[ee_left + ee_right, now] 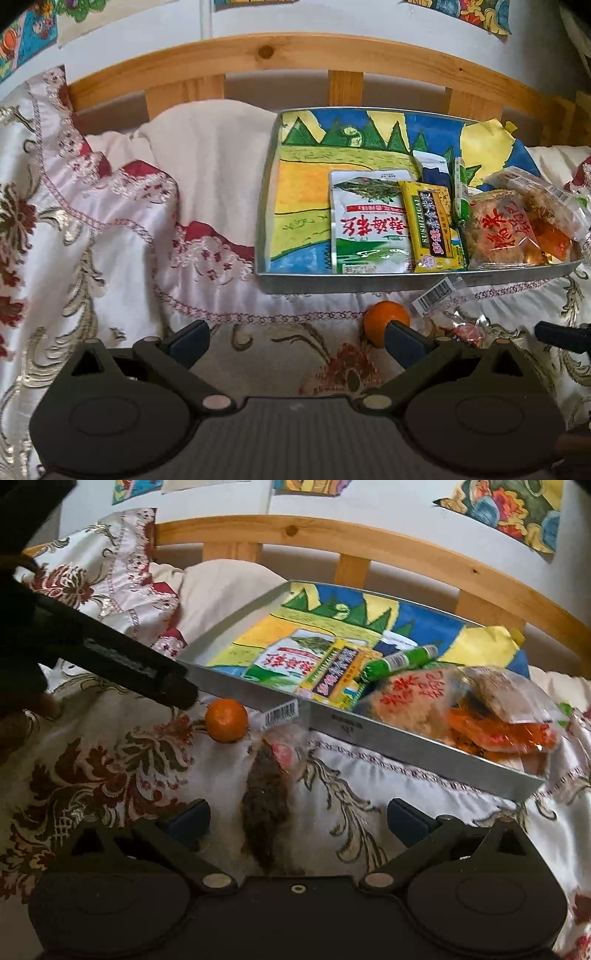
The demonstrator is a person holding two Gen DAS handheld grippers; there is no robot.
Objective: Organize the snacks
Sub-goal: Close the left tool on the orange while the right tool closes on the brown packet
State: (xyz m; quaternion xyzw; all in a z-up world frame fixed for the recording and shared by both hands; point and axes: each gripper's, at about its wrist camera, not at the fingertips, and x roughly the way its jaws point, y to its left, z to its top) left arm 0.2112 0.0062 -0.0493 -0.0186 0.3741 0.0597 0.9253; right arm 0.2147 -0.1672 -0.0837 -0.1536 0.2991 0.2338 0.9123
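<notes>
A metal tray (264, 206) lined with a colourful drawing sits on the bed. Its right half holds a green-white packet (369, 225), a yellow packet (434, 229), a green tube (461, 192) and clear packs with red lettering (498, 229). In front of the tray lie a small orange (386, 321) and a clear packet of brown snack (264, 805) with a barcode label. My left gripper (297, 343) is open and empty, its right finger just before the orange. My right gripper (298, 821) is open, with the brown-snack packet lying between its fingers, not squeezed.
An embroidered white and red bedspread (110, 229) covers the bed, bunched high at the left. A cream pillow (214, 147) lies behind it. A wooden bed rail (266, 51) runs along the wall. The left gripper's finger (136, 664) crosses the right wrist view near the orange (226, 720).
</notes>
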